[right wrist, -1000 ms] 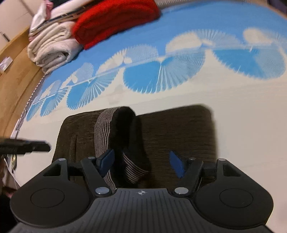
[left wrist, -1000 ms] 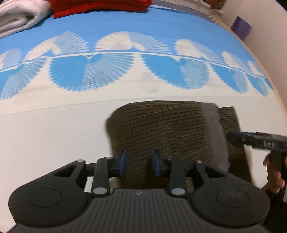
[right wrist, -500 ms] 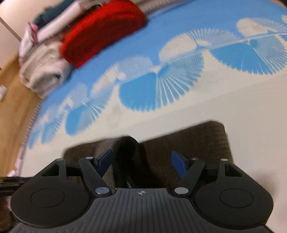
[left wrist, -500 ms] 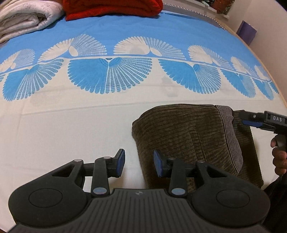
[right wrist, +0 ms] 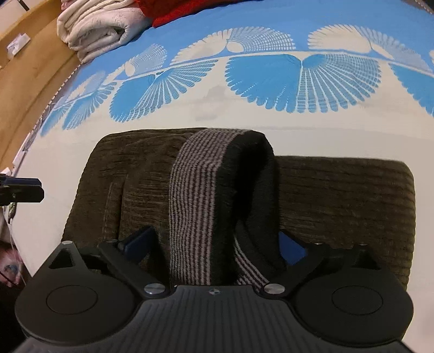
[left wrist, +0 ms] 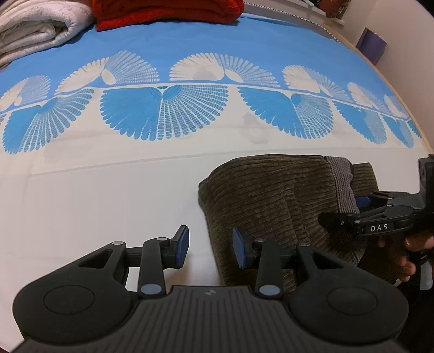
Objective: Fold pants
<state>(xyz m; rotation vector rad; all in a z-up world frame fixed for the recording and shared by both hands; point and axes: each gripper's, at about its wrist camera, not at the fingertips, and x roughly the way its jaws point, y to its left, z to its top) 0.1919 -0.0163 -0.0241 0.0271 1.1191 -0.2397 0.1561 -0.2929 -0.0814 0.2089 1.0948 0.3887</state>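
Blue and white fans run across the sheet (left wrist: 108,195) on the bed. At the far left edge lie a white blanket (left wrist: 35,30) and a red blanket (left wrist: 165,10). Brown pants (left wrist: 271,195) sit folded on the white part of the sheet, near the cameras. Their striped band (right wrist: 200,190) curls up in a loop on top.

In the left view, the left gripper (left wrist: 210,248) is open a little and holds nothing. Its right finger is over the left edge of the pants; its left finger is over bare sheet.

The right gripper (right wrist: 214,244) is open wide. The band loop stands between its fingers, and neither pad squeezes it. A hand (left wrist: 407,252) holds that gripper at the right.
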